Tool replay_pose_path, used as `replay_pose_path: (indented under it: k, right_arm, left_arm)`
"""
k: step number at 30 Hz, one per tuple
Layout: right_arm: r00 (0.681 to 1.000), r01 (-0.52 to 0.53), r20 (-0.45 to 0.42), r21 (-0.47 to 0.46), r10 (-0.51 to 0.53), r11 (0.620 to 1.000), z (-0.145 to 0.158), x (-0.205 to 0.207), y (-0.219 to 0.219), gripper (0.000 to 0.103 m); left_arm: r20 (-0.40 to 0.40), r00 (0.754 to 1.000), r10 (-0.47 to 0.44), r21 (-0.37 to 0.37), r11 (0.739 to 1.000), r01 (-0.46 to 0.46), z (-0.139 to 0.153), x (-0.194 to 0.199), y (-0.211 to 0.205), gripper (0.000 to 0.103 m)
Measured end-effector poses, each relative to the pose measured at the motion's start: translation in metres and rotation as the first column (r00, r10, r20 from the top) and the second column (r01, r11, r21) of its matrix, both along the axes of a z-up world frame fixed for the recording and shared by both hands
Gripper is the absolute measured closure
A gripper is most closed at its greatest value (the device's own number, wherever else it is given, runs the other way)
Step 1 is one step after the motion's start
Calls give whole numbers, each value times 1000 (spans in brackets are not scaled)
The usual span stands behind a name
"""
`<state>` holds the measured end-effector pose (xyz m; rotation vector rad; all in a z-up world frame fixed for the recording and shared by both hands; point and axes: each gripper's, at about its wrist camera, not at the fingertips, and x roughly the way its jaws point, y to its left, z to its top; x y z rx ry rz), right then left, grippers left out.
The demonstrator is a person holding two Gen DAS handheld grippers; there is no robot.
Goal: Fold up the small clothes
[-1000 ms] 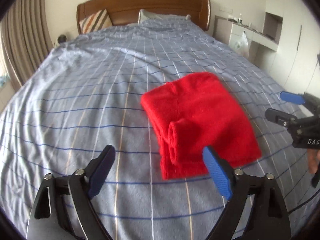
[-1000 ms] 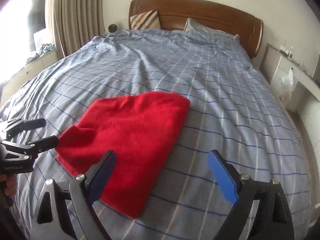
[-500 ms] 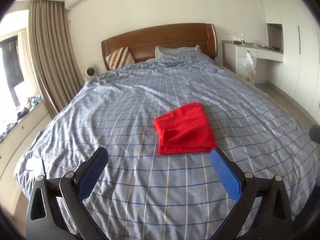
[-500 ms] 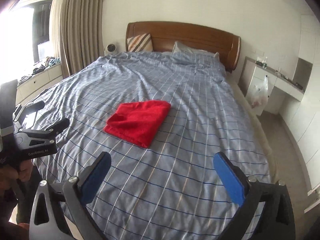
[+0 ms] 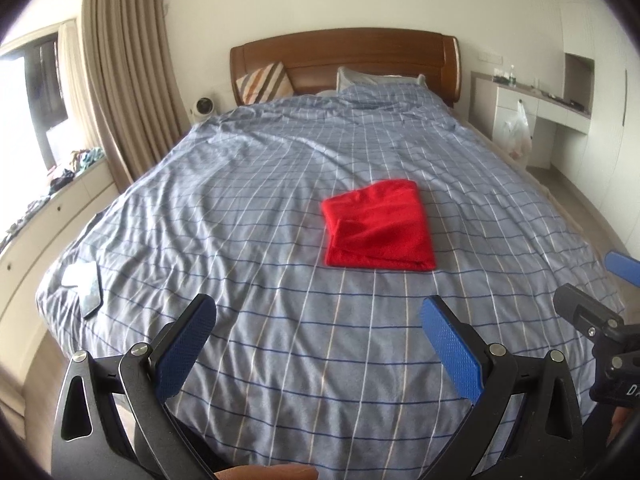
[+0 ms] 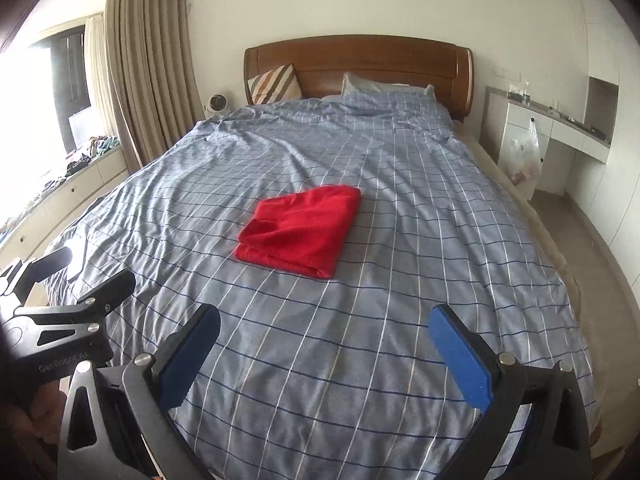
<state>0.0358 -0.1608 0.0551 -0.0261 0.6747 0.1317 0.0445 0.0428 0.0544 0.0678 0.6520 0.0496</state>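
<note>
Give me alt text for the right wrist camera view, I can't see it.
A folded red garment lies on a blue checked bedspread, untouched. The open right gripper hovers near the bed's foot, the left gripper at the left edge.

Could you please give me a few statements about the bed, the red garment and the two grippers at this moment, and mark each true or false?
1. The red garment lies folded on the checked bedcover. True.
2. The left gripper is shut on the garment. False: it is open, held apart from the garment, with nothing between its fingers.
3. The right gripper is open and holds nothing. True.
4. A striped cushion leans against the wooden headboard. True.
5. The garment hangs over the foot edge of the bed. False: it rests near the middle of the bedcover.
</note>
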Motion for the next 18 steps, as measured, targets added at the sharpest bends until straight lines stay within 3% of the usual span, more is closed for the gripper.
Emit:
replay_pose_path:
  k: [5, 18]
  right_arm:
    - [1000, 11, 7, -26, -10, 1000, 4, 3, 3, 1]
    - [1000, -6, -6, -50, 6, 999, -2, 6, 17, 1]
  left_arm:
    - [-23, 1000, 3, -48, 999, -4, 3, 3, 7, 0]
    - [-24, 1000, 11, -36, 999, -11, 0, 7, 10, 0]
